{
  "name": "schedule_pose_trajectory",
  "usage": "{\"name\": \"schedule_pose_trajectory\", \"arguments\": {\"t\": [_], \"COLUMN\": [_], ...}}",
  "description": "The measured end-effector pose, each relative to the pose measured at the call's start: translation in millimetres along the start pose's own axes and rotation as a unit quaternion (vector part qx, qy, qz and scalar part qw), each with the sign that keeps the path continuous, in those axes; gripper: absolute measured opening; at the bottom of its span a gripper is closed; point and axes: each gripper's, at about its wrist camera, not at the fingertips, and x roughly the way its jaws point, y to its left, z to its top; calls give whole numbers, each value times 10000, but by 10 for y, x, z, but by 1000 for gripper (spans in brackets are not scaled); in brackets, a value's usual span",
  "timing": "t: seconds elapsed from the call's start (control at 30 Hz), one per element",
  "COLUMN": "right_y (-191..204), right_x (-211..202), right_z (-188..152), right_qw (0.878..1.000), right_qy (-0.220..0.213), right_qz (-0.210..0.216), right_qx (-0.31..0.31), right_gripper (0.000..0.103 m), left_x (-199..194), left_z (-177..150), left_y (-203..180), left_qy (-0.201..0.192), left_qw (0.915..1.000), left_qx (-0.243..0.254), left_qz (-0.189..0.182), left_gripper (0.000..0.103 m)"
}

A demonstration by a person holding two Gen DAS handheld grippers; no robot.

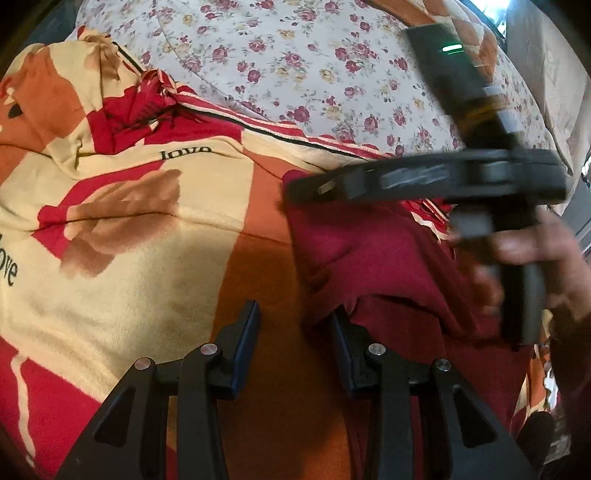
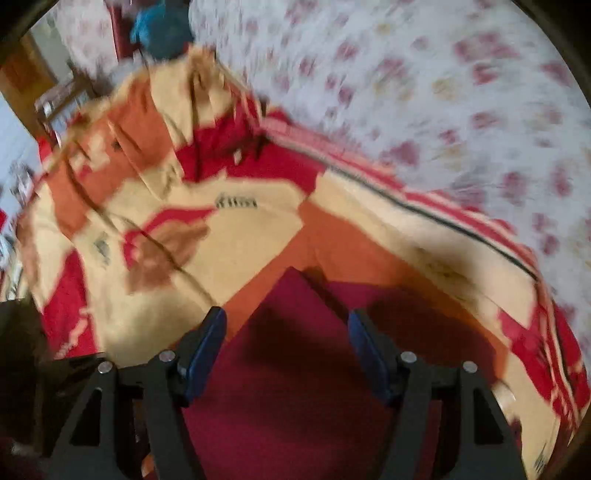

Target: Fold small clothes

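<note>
Maroon cloth [image 2: 295,369], a small garment of soft knit, is seen lying directly ahead of the right gripper [image 2: 286,332], whose blue-padded fingers [image 2: 205,347] are held well apart with nothing between them; one corner of the garment points away between the two fingertips. From the left wrist view the same maroon garment [image 1: 369,258] is seen just right of the left gripper [image 1: 295,325], whose fingers are likewise spread and clamped on nothing, the right finger [image 1: 341,347] lying at the garment's edge, though contact cannot be told. The garment is spread on a plush blanket [image 1: 129,277] patterned in cream, orange and red and printed with the word "love". Above the garment in the left view, the body of the right gripper [image 1: 443,181] is seen from the side, blurred, held by a hand [image 1: 524,258]. Beyond the blanket's striped border, a white sheet [image 1: 295,66] printed with small red roses is laid across the bed. Farther off in the right view, something blue [image 2: 162,29] is seen, too blurred to be identified.
</note>
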Motion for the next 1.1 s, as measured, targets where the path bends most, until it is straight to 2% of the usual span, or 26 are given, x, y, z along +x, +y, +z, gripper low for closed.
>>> {"name": "schedule_pose_trajectory", "arguments": {"t": [0.03, 0.07, 0.1, 0.13, 0.17, 0.2, 0.33, 0.4, 0.53, 0.57, 0.63, 0.7, 0.77, 0.8, 0.87, 0.93, 1.0, 1.03, 1.1], "right_y": [17, 44, 80, 125, 234, 234, 288, 320, 396, 386, 332, 273, 219, 173, 2, -292, -569, -743, -966], "right_x": [110, 166, 201, 185, 78, 78, -67, 25, 419, 468, 387, 197, -129, -310, -657, -1033, -1291, -1442, -1575], "right_z": [10, 12, 6, -2, 5, 5, 157, 246, 250, 218, 181, 138, 25, -60, -287, -612, -895, -1127, -1430], "right_qw": [9999, 9998, 9996, 9997, 9992, 9992, 9970, 9965, 9988, 9990, 9980, 9963, 9951, 9951, 9952, 9933, 9896, 9850, 9777], "right_qy": [101, 177, 228, 166, -107, -107, -554, -599, -274, -263, -394, -495, -714, -812, -941, -1085, -1154, -1189, -1173], "right_qz": [-56, -77, -40, 50, 131, 131, 517, 579, 385, 354, 489, 652, 657, 550, 240, -20, -392, -737, -1110], "right_qx": [-53, -104, -149, -194, -374, -374, -157, -93, -131, -108, 106, 247, 178, 104, 110, 397, 758, 1009, 1346], "right_gripper": [64, 36, 21, 17, 13, 12, 12, 12, 15, 21, 28, 43, 52, 58, 61, 61, 64, 64, 64], "left_x": [-3, -13, -30, -63, -103, -142, -305, -278, -201, -209, -244, -269, -311, -343, -401, -447, -478, -475, -459], "left_z": [2, 5, 10, 18, 27, 36, 82, 90, 110, 105, 107, 103, 99, 89, 77, 85, 100, 116, 143], "left_y": [5, 16, 32, 60, 91, 118, 199, 251, 342, 352, 378, 399, 427, 426, 423, 443, 486, 486, 408], "left_qy": [11, 7, -5, -32, -96, -179, -530, -434, -154, -146, -147, -142, -150, -177, -310, -454, -564, -606, -697], "left_qw": [10000, 10000, 10000, 9999, 9998, 9996, 9979, 9978, 9978, 9979, 9981, 9982, 9983, 9983, 9966, 9940, 9942, 9946, 9950], "left_qx": [-21, -38, -68, -112, -163, -204, -219, -275, -396, -435, -482, -494, -492, -427, -326, -365, -573, -625, -532], "left_qz": [-14, -9, -4, 23, 60, 88, 315, 420, 505, 447, 345, 318, 291, 342, 684, 925, 717, 558, 471], "left_gripper": [16, 16, 14, 12, 12, 12, 12, 12, 12, 12, 13, 14, 14, 14, 14, 14, 14, 14, 15]}}
